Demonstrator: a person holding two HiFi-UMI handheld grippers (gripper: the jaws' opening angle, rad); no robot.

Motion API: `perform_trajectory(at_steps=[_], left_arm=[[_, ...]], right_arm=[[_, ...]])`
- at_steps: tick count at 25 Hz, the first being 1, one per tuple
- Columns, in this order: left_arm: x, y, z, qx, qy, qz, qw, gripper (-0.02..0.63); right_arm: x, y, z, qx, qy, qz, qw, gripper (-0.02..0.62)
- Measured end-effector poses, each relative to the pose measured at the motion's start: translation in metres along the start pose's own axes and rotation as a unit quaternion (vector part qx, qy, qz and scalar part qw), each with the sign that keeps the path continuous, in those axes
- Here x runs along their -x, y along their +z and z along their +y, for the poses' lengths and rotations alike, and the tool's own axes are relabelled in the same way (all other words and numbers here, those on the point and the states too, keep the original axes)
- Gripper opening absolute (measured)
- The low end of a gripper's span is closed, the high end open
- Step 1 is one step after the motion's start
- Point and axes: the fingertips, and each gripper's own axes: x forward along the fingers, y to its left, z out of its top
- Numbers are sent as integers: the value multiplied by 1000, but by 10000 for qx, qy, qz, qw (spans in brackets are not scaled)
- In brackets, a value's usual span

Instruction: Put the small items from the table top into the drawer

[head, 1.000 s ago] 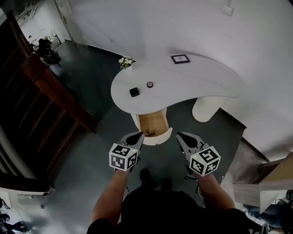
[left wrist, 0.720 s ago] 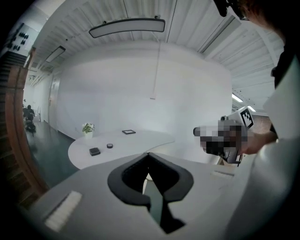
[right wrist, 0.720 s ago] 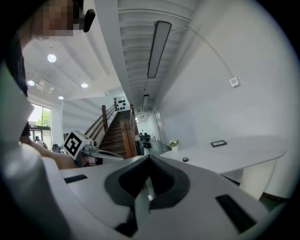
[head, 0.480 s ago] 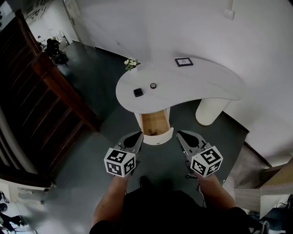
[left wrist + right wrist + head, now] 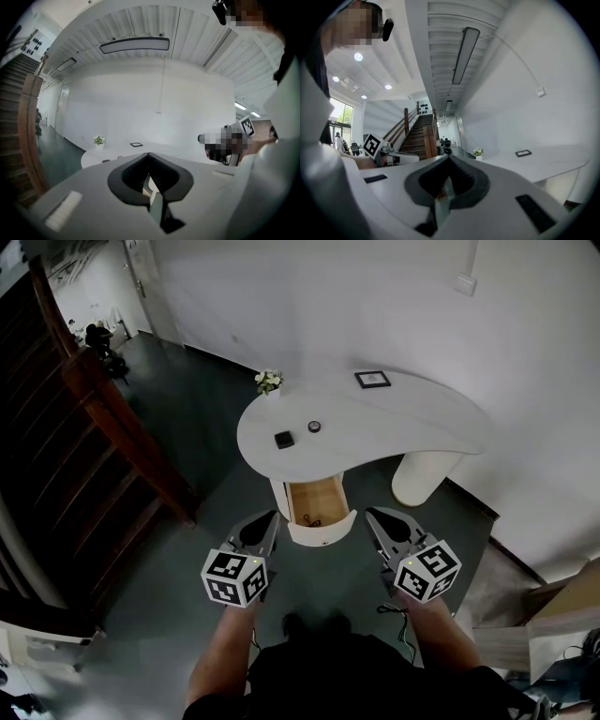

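Small items — a black square piece (image 5: 283, 439) and a round one (image 5: 314, 427) — lie on the table (image 5: 403, 418) at frame centre, above the open drawer (image 5: 323, 532). Below it we hold left gripper (image 5: 270, 517) and right gripper (image 5: 373, 516), jaws pressed together, empty.

Bright, even ceiling light; strong fisheye bending and dark vignetted corners; near gripper bodies blurred.

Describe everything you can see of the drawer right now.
The drawer stands pulled open from under the near edge of the white table. Its front is white and curved, and the inside looks like light wood. A small dark item lies on its floor near the front, too small to identify.
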Motion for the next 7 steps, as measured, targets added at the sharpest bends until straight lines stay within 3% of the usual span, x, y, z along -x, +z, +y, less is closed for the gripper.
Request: perform_trajectory(at_steps=[7], left_arm=[[7, 6, 25, -51, 27, -65, 10000, 11]], right_arm=[[-17, 1, 12, 65, -55, -11, 10000, 11]])
